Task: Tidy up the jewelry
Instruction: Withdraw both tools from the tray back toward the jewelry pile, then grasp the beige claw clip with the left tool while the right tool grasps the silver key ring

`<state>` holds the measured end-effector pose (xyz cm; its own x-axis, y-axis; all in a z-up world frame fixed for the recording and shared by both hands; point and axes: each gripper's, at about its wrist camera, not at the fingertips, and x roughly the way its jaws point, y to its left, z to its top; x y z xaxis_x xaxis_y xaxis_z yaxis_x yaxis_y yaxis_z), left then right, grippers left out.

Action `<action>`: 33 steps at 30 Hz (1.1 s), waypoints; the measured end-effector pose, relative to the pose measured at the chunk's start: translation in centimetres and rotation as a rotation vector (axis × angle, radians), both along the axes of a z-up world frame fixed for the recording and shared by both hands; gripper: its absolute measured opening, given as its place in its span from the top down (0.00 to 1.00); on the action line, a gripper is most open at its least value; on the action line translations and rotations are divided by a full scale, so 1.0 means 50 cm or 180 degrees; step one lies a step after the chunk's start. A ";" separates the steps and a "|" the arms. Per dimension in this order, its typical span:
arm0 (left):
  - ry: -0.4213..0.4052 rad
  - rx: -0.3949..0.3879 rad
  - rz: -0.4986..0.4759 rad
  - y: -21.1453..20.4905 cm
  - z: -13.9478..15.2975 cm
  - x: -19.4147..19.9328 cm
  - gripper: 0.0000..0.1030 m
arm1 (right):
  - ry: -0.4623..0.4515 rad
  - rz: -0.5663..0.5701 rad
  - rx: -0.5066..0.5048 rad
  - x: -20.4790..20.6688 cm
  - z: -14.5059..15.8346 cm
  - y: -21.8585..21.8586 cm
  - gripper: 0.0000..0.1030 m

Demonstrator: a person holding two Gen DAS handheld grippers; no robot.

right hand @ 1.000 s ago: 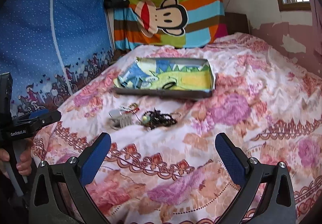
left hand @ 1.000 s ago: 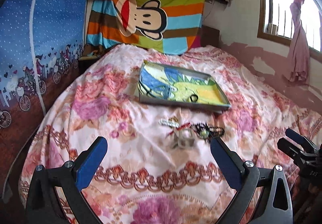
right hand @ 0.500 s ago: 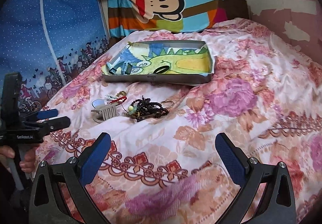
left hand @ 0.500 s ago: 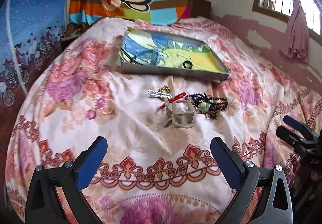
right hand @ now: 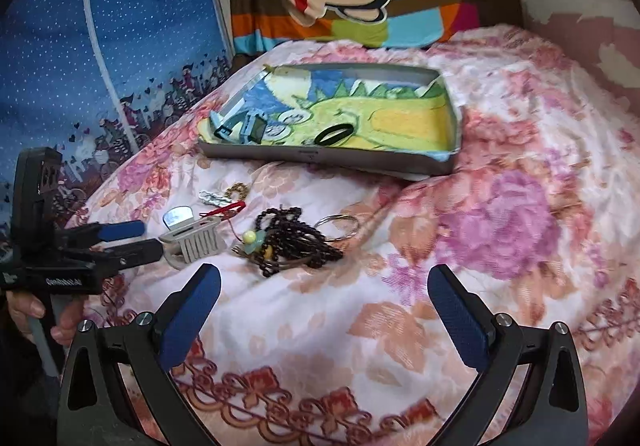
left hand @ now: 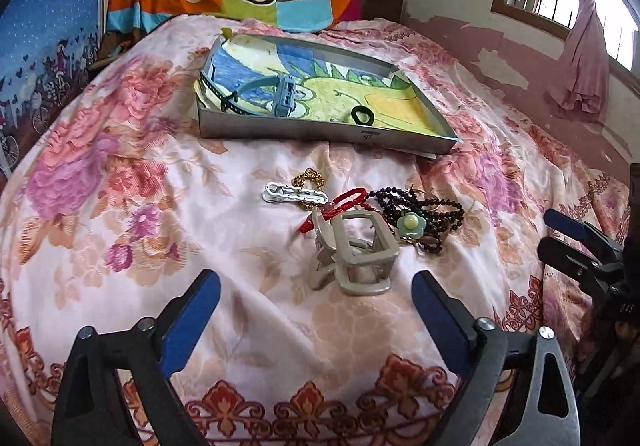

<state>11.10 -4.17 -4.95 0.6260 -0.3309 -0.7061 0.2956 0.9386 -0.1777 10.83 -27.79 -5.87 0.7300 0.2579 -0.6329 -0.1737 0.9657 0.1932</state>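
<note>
The left claw [left hand: 316,296] gapes wide, jaws just narrowing, holding nothing. The hair clip [left hand: 354,252] sits just ahead between its tips, beads [left hand: 424,213] ahead-right, tray [left hand: 320,129] beyond. The right claw [right hand: 324,294] hangs open, empty.

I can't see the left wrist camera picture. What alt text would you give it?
Open left gripper hangs just short of a beige hair claw on a floral bedspread, its jaws having just narrowed a little with nothing between them. Beside the claw lie dark beads and a red cord; a shallow tray sits beyond.
</note>
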 end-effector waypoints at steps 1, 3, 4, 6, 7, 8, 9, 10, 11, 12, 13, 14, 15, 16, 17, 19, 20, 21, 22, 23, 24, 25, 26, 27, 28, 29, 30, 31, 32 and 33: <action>0.0016 -0.0022 -0.0003 0.000 -0.002 0.005 0.12 | 0.0030 0.0024 0.0055 0.008 -0.002 0.000 0.01; 0.0048 -0.0065 -0.0026 -0.001 -0.005 0.014 0.18 | 0.0081 0.0067 0.0160 0.026 -0.004 0.001 0.01; 0.0060 -0.0079 -0.0042 -0.001 -0.008 0.018 0.22 | 0.0085 0.0094 0.0180 0.034 -0.005 0.003 0.01; 0.0091 -0.0104 -0.0100 -0.006 -0.012 0.025 0.29 | 0.0078 0.0142 0.0165 0.045 -0.008 0.009 0.03; 0.0109 -0.0111 -0.0146 -0.011 -0.014 0.028 0.33 | 0.0073 0.0183 0.0138 0.051 -0.009 0.015 0.07; 0.0123 -0.0112 -0.0178 -0.015 -0.016 0.029 0.36 | 0.0082 0.0211 0.0114 0.055 -0.010 0.019 0.15; 0.0138 -0.0109 -0.0206 -0.018 -0.018 0.031 0.41 | 0.0102 0.0235 0.0082 0.060 -0.013 0.025 0.18; 0.0154 -0.0105 -0.0237 -0.022 -0.021 0.033 0.46 | 0.0133 0.0250 0.0048 0.066 -0.018 0.029 0.25; 0.0169 -0.0102 -0.0260 -0.025 -0.023 0.036 0.48 | 0.0167 0.0255 0.0034 0.070 -0.022 0.028 0.30; 0.0187 -0.0096 -0.0275 -0.028 -0.025 0.039 0.53 | 0.0208 0.0259 0.0026 0.075 -0.026 0.029 0.33; 0.0197 -0.0099 -0.0279 -0.028 -0.026 0.040 0.57 | 0.0259 0.0260 0.0019 0.082 -0.033 0.031 0.37; 0.0210 -0.0108 -0.0275 -0.028 -0.027 0.044 0.59 | 0.0282 0.0257 0.0015 0.087 -0.037 0.031 0.40; 0.0219 -0.0120 -0.0265 -0.027 -0.028 0.046 0.62 | 0.0306 0.0247 0.0020 0.093 -0.041 0.031 0.41; 0.0228 -0.0141 -0.0246 -0.025 -0.029 0.049 0.66 | 0.0318 0.0239 0.0035 0.097 -0.044 0.029 0.43; 0.0239 -0.0166 -0.0222 -0.022 -0.030 0.052 0.68 | 0.0325 0.0233 0.0050 0.101 -0.045 0.028 0.46; 0.0264 -0.0211 -0.0172 -0.015 -0.033 0.060 0.74 | 0.0334 0.0203 0.0099 0.111 -0.048 0.022 0.47; 0.0275 -0.0247 -0.0144 -0.011 -0.034 0.063 0.74 | 0.0335 0.0193 0.0124 0.116 -0.048 0.018 0.47; 0.0279 -0.0279 -0.0121 -0.008 -0.035 0.065 0.75 | 0.0336 0.0178 0.0152 0.120 -0.049 0.015 0.47; 0.0278 -0.0298 -0.0103 -0.005 -0.035 0.067 0.76 | 0.0339 0.0162 0.0185 0.126 -0.049 0.011 0.47; 0.0275 -0.0321 -0.0080 -0.002 -0.035 0.068 0.77 | 0.0341 0.0146 0.0203 0.129 -0.049 0.009 0.47; 0.0271 -0.0333 -0.0065 0.001 -0.035 0.068 0.78 | 0.0345 0.0114 0.0222 0.136 -0.050 0.004 0.47; 0.0264 -0.0340 -0.0042 0.003 -0.035 0.069 0.81 | 0.0350 0.0084 0.0240 0.143 -0.050 -0.001 0.47; 0.0253 -0.0349 -0.0025 0.005 -0.034 0.069 0.84 | 0.0357 0.0063 0.0252 0.149 -0.051 -0.004 0.47; 0.0247 -0.0362 -0.0008 0.007 -0.034 0.070 0.88 | 0.0370 0.0036 0.0254 0.156 -0.052 -0.008 0.47; 0.0257 -0.0379 -0.0006 0.008 -0.034 0.071 0.88 | 0.0394 0.0004 0.0237 0.166 -0.053 -0.011 0.48; 0.0268 -0.0391 -0.0003 0.009 -0.036 0.072 0.88 | 0.0428 -0.0021 0.0208 0.177 -0.055 -0.013 0.54; 0.0269 -0.0396 -0.0002 0.009 -0.036 0.073 0.88 | 0.0460 -0.0041 0.0177 0.187 -0.057 -0.016 0.56; 0.0265 -0.0395 -0.0005 0.008 -0.036 0.073 0.88 | 0.0500 -0.0056 0.0147 0.199 -0.061 -0.017 0.59; 0.0263 -0.0390 -0.0010 0.007 -0.036 0.074 0.88 | 0.0546 -0.0062 0.0118 0.211 -0.065 -0.016 0.62; 0.0261 -0.0385 -0.0016 0.004 -0.036 0.075 0.88 | 0.0599 -0.0058 0.0078 0.223 -0.070 -0.014 0.64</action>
<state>14.88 -3.95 -6.77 0.5660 -0.4195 -0.7097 0.2800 0.9075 -0.3131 21.98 -28.48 -9.38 0.6041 0.2628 -0.7523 -0.1148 0.9629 0.2442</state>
